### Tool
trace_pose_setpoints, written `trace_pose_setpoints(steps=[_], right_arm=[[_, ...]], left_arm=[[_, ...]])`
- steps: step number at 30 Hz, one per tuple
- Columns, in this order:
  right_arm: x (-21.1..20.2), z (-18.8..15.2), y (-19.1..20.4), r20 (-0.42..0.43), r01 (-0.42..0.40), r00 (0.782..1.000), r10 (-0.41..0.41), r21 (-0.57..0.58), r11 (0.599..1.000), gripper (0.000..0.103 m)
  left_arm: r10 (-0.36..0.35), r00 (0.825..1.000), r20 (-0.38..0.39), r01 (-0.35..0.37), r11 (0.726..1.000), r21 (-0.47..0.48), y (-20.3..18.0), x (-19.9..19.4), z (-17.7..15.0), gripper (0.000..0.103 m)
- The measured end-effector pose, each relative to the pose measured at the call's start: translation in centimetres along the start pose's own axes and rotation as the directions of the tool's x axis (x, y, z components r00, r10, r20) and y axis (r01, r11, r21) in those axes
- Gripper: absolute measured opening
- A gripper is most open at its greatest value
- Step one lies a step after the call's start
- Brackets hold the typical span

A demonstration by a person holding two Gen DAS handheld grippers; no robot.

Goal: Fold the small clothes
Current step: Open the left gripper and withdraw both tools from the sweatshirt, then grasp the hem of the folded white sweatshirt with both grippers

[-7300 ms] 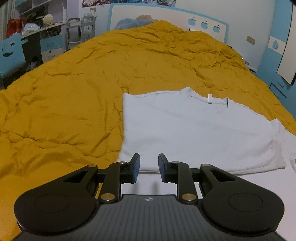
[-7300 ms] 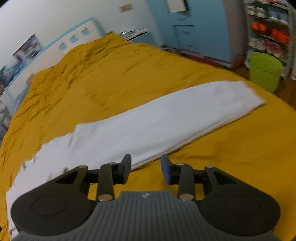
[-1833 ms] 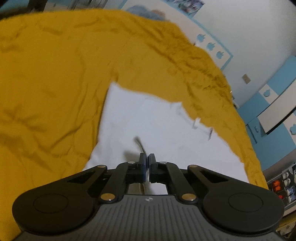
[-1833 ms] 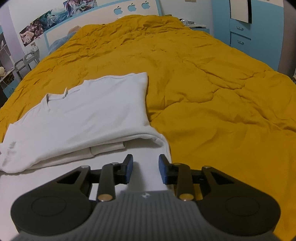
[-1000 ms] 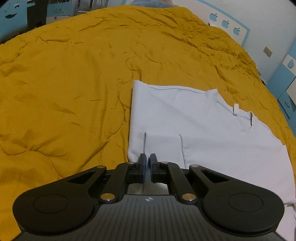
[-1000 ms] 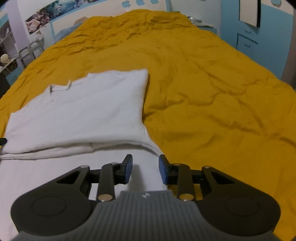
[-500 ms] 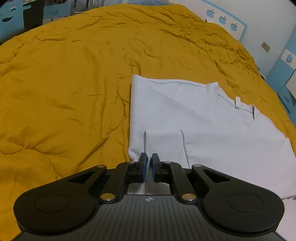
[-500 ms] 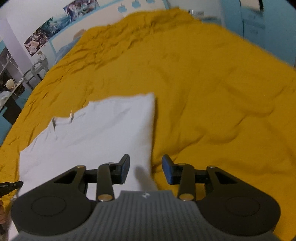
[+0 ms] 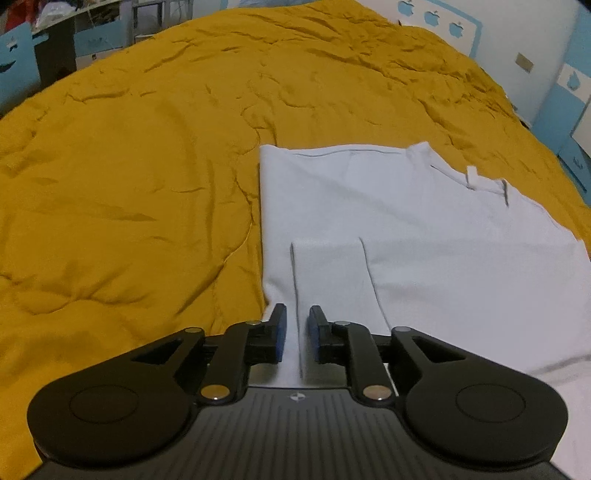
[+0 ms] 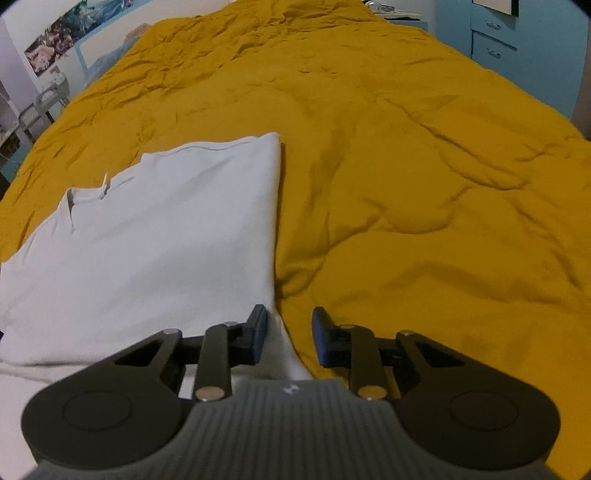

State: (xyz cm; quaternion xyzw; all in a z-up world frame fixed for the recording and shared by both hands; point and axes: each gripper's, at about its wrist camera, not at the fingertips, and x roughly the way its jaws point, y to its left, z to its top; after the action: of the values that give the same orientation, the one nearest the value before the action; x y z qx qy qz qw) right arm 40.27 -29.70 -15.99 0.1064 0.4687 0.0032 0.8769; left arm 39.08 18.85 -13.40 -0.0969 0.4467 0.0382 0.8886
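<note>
A white T-shirt (image 9: pixel 406 221) lies flat on the mustard quilt (image 9: pixel 129 184), collar (image 9: pixel 480 181) toward the far right. Its left sleeve (image 9: pixel 328 273) is folded in over the body. My left gripper (image 9: pixel 297 317) hovers over the sleeve's left edge. Its jaws are opening, and the cloth lies below them with neither pad pressing on it. In the right wrist view the same T-shirt (image 10: pixel 166 229) fills the left half. My right gripper (image 10: pixel 290 319) straddles the shirt's folded right edge. Its jaws are closing, with a clear gap still between pads and cloth.
The quilt (image 10: pixel 424 166) spreads wrinkled on all sides of the shirt. A blue and white headboard (image 9: pixel 439 22) stands at the far end. Blue drawers (image 10: pixel 517 44) stand at the right, and a desk with a blue chair (image 9: pixel 18 70) at the far left.
My left jaws have parted from shut and let go of the sleeve, which now lies folded on the shirt. My right gripper has come lower over the shirt's right edge and its jaws have narrowed.
</note>
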Motion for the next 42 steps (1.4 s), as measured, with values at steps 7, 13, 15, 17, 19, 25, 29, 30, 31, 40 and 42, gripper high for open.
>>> trace_pose_setpoints(steps=[7,13,15,17,19,25,29,30,31,40,42], right_arm=[[-7.3,-2.1,2.2,0.041,-0.012,0.999,0.019,-0.163,0.987,0.031],[-14.1,-5.2,3.9,0.074,-0.077,0.992,0.104,-0.304,0.950,0.041],[-16.2,-6.5,4.3,0.080,-0.087,0.989,0.123,-0.353,0.931,0.046],[-18.0,-7.9,4.6,0.080,-0.101,0.986,0.144,-0.399,0.911,0.048],[-19.4,-9.4,4.9,0.080,-0.104,0.985,0.155,-0.440,0.892,0.050],[-22.2,-14.3,5.0,0.080,-0.101,0.983,0.166,-0.520,0.848,0.050],[-23.4,-17.4,4.8,0.044,-0.097,0.987,0.153,-0.597,0.797,0.050],[-23.7,-18.2,4.8,0.034,-0.094,0.989,0.147,-0.621,0.778,0.050],[-23.8,-18.8,4.7,0.026,-0.092,0.990,0.140,-0.639,0.764,0.050],[-25.2,-24.4,4.2,-0.055,-0.094,0.995,0.081,-0.768,0.633,0.058],[-25.3,-25.4,4.3,-0.066,-0.100,0.995,0.078,-0.795,0.598,0.059]], left_arm=[[-0.013,1.000,-0.011,0.014,0.993,0.115,-1.2,-4.6,-2.1,0.037],[-0.113,0.994,0.015,0.104,0.954,0.281,-3.8,-10.5,-5.0,0.046],[-0.137,0.990,0.030,0.120,0.936,0.330,-4.5,-12.4,-6.2,0.050],[-0.163,0.986,0.031,0.140,0.914,0.380,-5.1,-14.1,-7.7,0.051],[-0.185,0.983,0.018,0.160,0.890,0.428,-5.6,-15.4,-9.2,0.052],[-0.215,0.976,-0.044,0.204,0.813,0.546,-6.3,-18.1,-14.0,0.058],[-0.246,0.963,-0.107,0.259,0.747,0.612,-6.0,-19.4,-17.0,0.064],[-0.241,0.963,-0.116,0.260,0.735,0.627,-5.9,-19.6,-17.6,0.065],[-0.236,0.964,-0.125,0.260,0.723,0.641,-5.8,-19.9,-18.2,0.066],[-0.198,0.959,-0.203,0.283,0.601,0.748,-4.9,-21.2,-22.6,0.080],[-0.170,0.963,-0.208,0.268,0.583,0.767,-5.0,-21.2,-23.4,0.082]])
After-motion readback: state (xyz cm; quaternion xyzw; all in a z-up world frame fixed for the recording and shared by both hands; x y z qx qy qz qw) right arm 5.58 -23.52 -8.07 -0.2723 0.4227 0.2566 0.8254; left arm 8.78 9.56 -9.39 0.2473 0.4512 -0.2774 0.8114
